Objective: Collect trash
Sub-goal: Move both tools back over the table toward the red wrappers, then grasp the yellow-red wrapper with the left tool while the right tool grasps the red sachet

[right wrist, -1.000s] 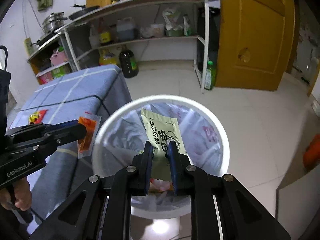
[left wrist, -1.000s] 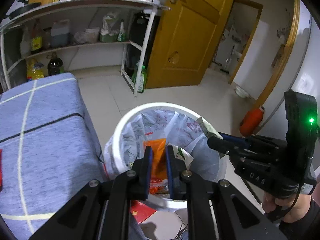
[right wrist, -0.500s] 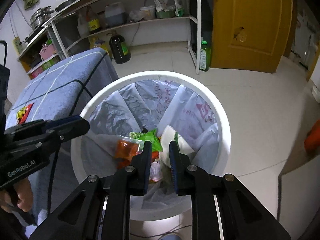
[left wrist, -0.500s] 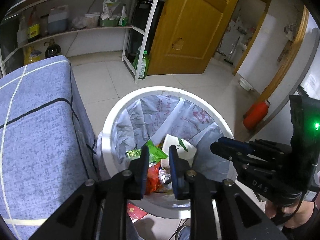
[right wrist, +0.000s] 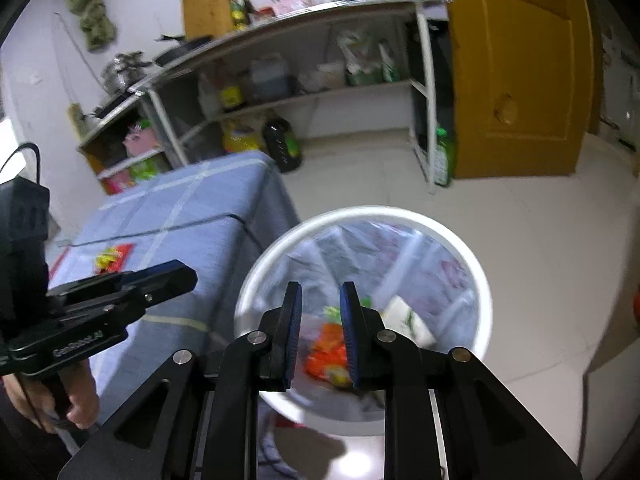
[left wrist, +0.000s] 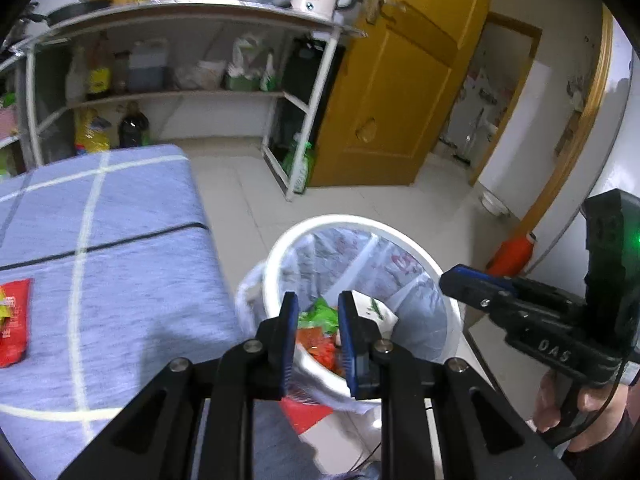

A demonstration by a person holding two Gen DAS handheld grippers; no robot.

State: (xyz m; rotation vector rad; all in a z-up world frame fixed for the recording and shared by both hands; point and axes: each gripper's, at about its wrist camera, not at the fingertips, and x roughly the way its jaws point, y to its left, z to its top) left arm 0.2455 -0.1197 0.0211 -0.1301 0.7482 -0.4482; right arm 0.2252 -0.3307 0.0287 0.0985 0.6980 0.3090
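Observation:
A white trash bin [left wrist: 404, 242] with a clear liner stands on the floor beside the table; it also shows in the right wrist view [right wrist: 486, 300]. Orange, green and white wrappers [left wrist: 318, 340] lie inside it, also seen from the right wrist [right wrist: 326, 354]. My left gripper [left wrist: 318, 338] is open and empty above the bin's near-left rim. My right gripper [right wrist: 320, 336] is open and empty over the bin. A red wrapper [left wrist: 12, 322] lies on the blue checked tablecloth [left wrist: 120, 240], and a red and yellow wrapper [right wrist: 112, 258] shows on it in the right wrist view.
A white metal shelf rack [left wrist: 180, 94] with bottles and bags stands against the back wall. A yellow wooden door [left wrist: 384, 100] is behind the bin. An orange cylinder [left wrist: 514, 252] lies on the floor at right. A red scrap [left wrist: 306, 414] lies at the bin's foot.
A second ago each gripper held a wrapper over the bin; both wrappers have dropped in. Both grippers have since lifted and pulled back, with their jaws wider apart.

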